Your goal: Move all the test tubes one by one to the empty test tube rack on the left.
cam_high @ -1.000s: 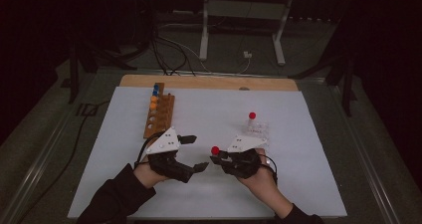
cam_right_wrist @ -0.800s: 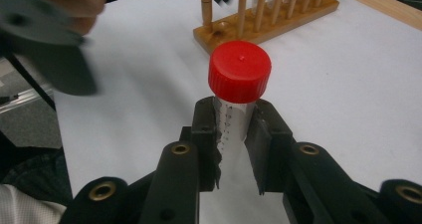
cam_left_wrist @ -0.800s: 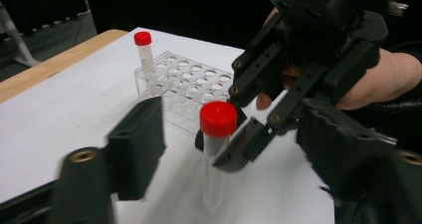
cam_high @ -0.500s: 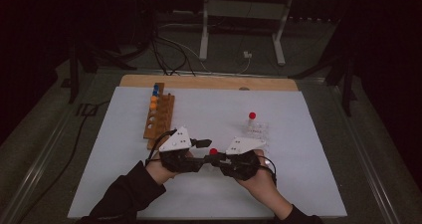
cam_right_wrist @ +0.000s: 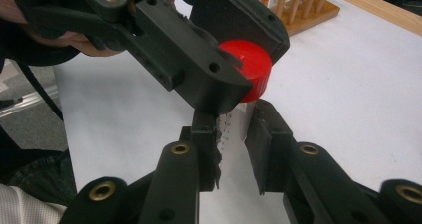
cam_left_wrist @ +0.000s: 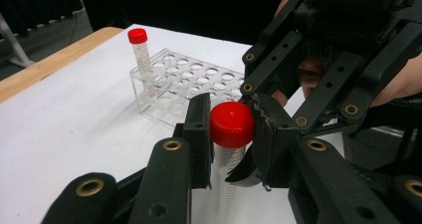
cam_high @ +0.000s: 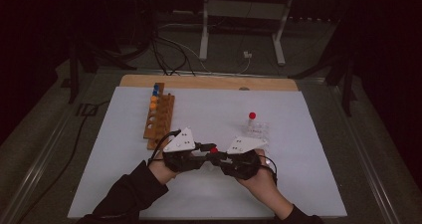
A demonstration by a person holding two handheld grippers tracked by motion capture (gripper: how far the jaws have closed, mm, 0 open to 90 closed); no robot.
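A clear tube with a red cap [cam_high: 214, 150] stands upright between my two grippers at the front middle of the white table. My right gripper [cam_right_wrist: 234, 134] is shut on the tube's clear body [cam_right_wrist: 238, 115]. From the opposite side my left gripper [cam_left_wrist: 231, 134] reaches in, and its jaws have just been closing with the red cap [cam_left_wrist: 232, 123] between them. Both of its pads now press on the cap. In the high view the left gripper [cam_high: 205, 157] and the right gripper [cam_high: 222, 158] meet nose to nose, each held in a hand.
A wooden rack [cam_high: 160, 117] with several blue- and orange-capped tubes stands at the left. To the right of centre, a clear plastic rack [cam_high: 259, 130] holds one red-capped tube [cam_high: 252, 118]. A wooden strip [cam_high: 209, 81] runs along the table's far edge.
My left gripper has moved right to the tube and its jaws have closed onto the red cap. The right gripper and the tube have stayed in place.
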